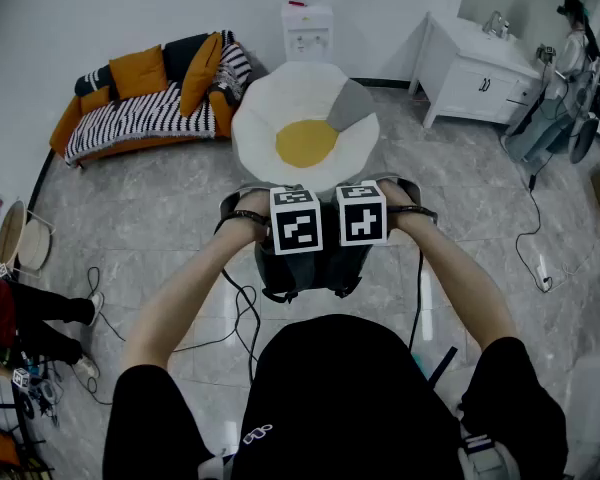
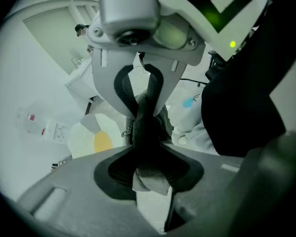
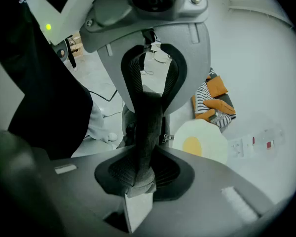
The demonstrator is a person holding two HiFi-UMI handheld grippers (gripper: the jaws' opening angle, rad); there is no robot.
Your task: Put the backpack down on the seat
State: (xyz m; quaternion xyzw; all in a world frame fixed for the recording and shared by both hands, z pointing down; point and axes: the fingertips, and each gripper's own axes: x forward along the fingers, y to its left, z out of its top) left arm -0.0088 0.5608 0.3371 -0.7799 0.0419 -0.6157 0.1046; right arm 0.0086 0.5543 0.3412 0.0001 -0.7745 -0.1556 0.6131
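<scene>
Over the tiled floor [image 1: 170,183], arms [image 1: 195,288] outstretched, left tongs [image 2: 149,174] and right tongs [image 3: 138,179] clamp the backpack straps [image 2: 147,125].

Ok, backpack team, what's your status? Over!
Left gripper shut on one strap, right gripper on the other. Backpack hangs short of the egg seat, not down yet. Nothing seen between them.

Dark matt woven-cloth backpack [image 1: 305,268], soft plush white-and-yellow seat [image 1: 305,128] far ahead, glossy grey stone-look floor [image 1: 160,218], striped fabric sofa [image 1: 140,108] far left, smooth white cabinet [image 1: 475,78] far right, matt grey plastic left tool [image 2: 143,107] and right tool [image 3: 149,100]
</scene>
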